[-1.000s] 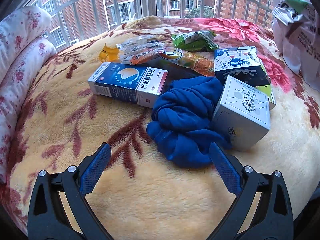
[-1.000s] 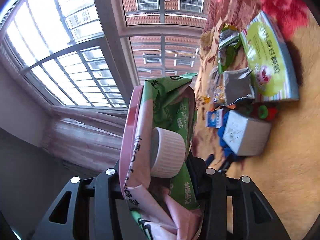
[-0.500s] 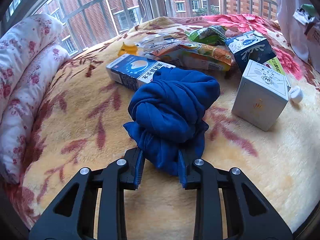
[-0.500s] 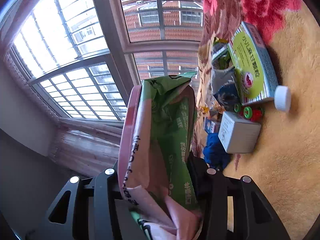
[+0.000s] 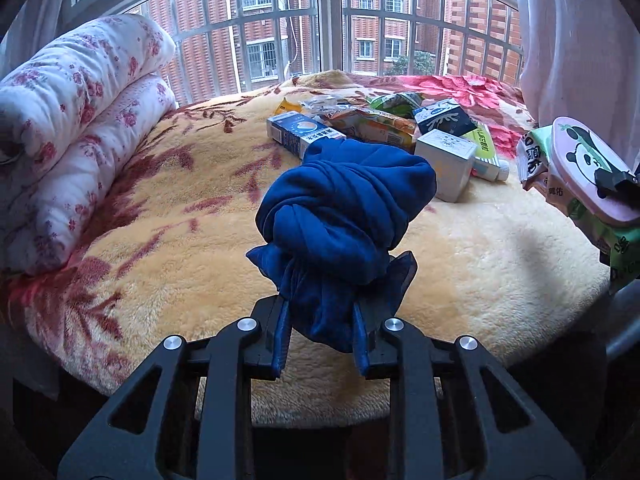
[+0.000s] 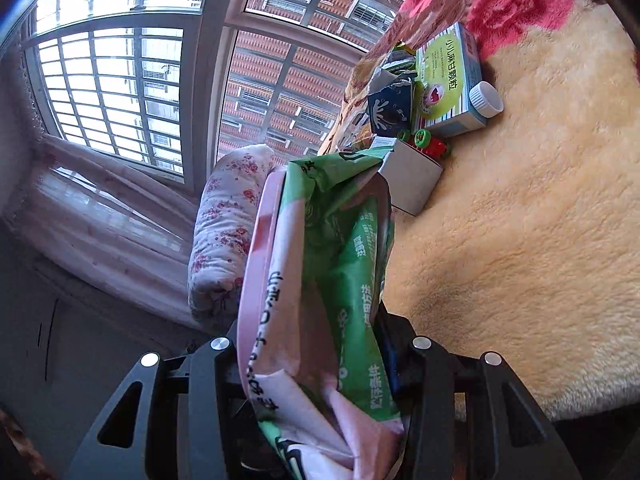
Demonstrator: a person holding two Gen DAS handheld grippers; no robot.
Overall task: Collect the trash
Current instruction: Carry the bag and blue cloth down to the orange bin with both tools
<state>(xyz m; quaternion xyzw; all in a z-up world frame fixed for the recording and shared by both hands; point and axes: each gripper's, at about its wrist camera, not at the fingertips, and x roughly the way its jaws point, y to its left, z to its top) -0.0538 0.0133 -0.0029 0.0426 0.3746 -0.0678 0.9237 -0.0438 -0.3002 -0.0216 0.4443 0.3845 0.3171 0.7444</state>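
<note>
My left gripper [image 5: 320, 340] jaws clenched on bunched blue cloth [image 5: 344, 216], lifted off bed [image 5: 500, 280] | right gripper [image 6: 316, 356] grips green-pink bag [image 6: 320, 280] mouth-up to receive it | cartons [image 5: 446, 162] remain near window.

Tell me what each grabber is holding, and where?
Left gripper pinches the blue cloth by its bottom end. Right gripper clamps the green-and-pink bag near its lower part.
</note>
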